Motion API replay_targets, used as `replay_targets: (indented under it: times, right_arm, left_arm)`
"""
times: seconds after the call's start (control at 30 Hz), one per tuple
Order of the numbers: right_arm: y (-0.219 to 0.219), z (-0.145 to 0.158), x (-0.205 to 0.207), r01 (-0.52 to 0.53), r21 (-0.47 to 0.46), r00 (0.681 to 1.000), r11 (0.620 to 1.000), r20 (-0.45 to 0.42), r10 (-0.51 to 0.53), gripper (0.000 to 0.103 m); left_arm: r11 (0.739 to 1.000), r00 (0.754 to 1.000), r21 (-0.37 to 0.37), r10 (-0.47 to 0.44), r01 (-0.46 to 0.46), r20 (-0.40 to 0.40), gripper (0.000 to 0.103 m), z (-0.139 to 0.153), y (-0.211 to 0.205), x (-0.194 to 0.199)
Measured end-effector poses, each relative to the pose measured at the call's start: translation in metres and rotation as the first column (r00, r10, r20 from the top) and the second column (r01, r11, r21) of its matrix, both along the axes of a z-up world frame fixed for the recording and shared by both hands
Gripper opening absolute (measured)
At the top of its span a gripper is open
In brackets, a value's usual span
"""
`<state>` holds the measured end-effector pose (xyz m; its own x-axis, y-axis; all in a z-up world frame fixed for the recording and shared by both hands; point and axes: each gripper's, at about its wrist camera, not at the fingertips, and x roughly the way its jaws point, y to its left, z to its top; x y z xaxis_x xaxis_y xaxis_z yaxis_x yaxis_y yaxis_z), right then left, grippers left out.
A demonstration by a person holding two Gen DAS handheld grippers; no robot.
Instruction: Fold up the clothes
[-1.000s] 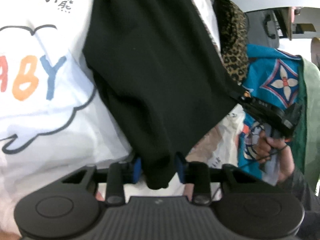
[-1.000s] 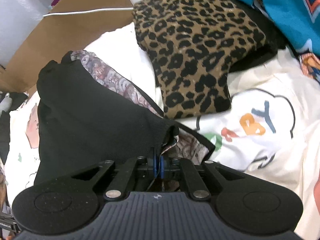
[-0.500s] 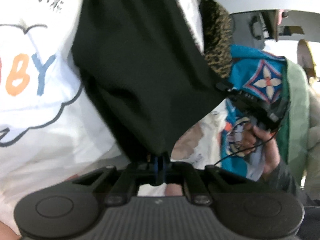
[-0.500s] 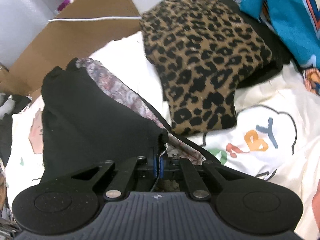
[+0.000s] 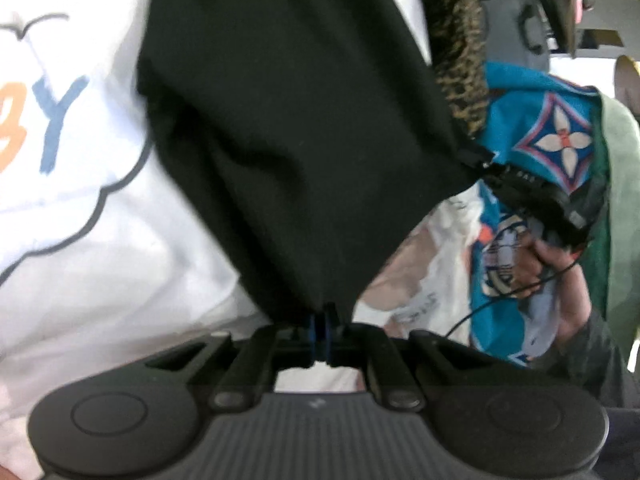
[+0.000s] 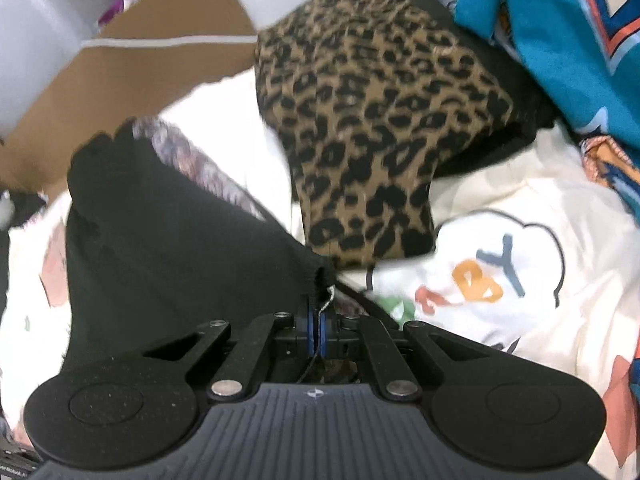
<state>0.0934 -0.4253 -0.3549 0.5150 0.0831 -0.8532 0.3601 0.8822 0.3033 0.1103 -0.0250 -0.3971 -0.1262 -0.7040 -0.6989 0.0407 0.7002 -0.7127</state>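
- The left gripper (image 5: 320, 330) had its blue pads pinched on the bottom corner of the black garment (image 5: 296, 128); the jaws were easing open a touch, yet the cloth was caught between them all the same.
- From that corner the black garment rose toward twelve o'clock in the left wrist view, hanging over the white BABY-print shirt (image 5: 80, 184), which filled the nine o'clock side.
- Out at three o'clock, the right gripper (image 5: 480, 160) bit the garment's far corner, with a hand (image 5: 560, 280) wrapped round its handle and a thin cable looping below.
- In the right wrist view the right gripper's pads were pressed together on the ribbed black hem, with a white thread poking out between them.
- The black garment spread off to ten o'clock there, a patterned lining showing along its upper edge.
- A leopard-print garment (image 6: 380, 120) lay at twelve o'clock.
- A teal printed garment (image 6: 560, 40) lay at two o'clock.
- A cardboard box (image 6: 140, 80) sat at eleven o'clock.
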Motion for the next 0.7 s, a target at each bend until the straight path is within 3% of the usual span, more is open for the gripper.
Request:
replay_targets:
  times: [0.07, 0.13, 0.23, 0.3, 0.33, 0.37, 0.4, 0.47, 0.5, 0.7]
  right_arm:
    - [0.002, -0.004, 0.001, -0.011, -0.005, 1.000, 1.000, -0.006, 0.011, 0.004]
    - [0.003, -0.002, 0.002, -0.022, -0.007, 1.000, 1.000, 0.009, 0.022, 0.007]
    - [-0.002, -0.001, 0.003, -0.007, 0.007, 1.000, 1.000, 0.030, 0.007, 0.022]
    - [-0.005, -0.002, 0.002, 0.011, 0.011, 0.999, 1.000, 0.038, -0.012, 0.022]
    - [-0.007, -0.003, 0.002, 0.023, 0.014, 0.999, 1.000, 0.038, -0.023, 0.022]
    - [-0.010, -0.005, 0.002, 0.035, 0.017, 0.999, 0.999, 0.039, -0.036, 0.022]
    - [-0.013, -0.006, 0.001, 0.047, 0.029, 0.998, 0.998, 0.043, -0.048, 0.020]
    - [-0.018, -0.009, -0.002, 0.062, 0.064, 0.997, 0.996, 0.044, -0.065, 0.004]
    - [-0.019, -0.010, -0.003, 0.059, 0.073, 0.997, 0.996, 0.040, -0.062, 0.001]
    - [-0.016, -0.012, -0.011, 0.051, 0.073, 0.998, 0.996, 0.030, -0.053, 0.001]
  left_arm:
    - [1.000, 1.000, 0.004, 0.002, -0.002, 0.009, 0.035, 0.000, -0.001, 0.000]
    - [1.000, 1.000, -0.019, 0.007, -0.007, 0.030, 0.050, 0.003, -0.003, 0.001]
    - [0.999, 0.998, -0.034, 0.003, -0.001, 0.069, 0.051, 0.007, -0.010, 0.003]
    - [1.000, 0.997, -0.031, 0.004, -0.002, 0.079, 0.048, 0.006, -0.011, 0.006]
    - [1.000, 0.998, -0.029, 0.008, -0.006, 0.061, 0.034, 0.002, -0.013, 0.006]
    - [1.000, 0.999, -0.026, 0.010, -0.009, 0.039, 0.012, -0.002, -0.014, 0.007]
    - [1.000, 1.000, -0.021, 0.004, -0.004, 0.011, 0.004, -0.007, -0.014, 0.006]
    - [1.000, 1.000, 0.006, -0.017, 0.017, -0.001, 0.005, -0.010, -0.013, 0.002]
    - [1.000, 1.000, 0.016, -0.025, 0.025, 0.000, 0.005, -0.011, -0.012, 0.000]
    - [0.999, 1.000, 0.027, -0.030, 0.030, -0.010, 0.003, -0.011, -0.001, -0.005]
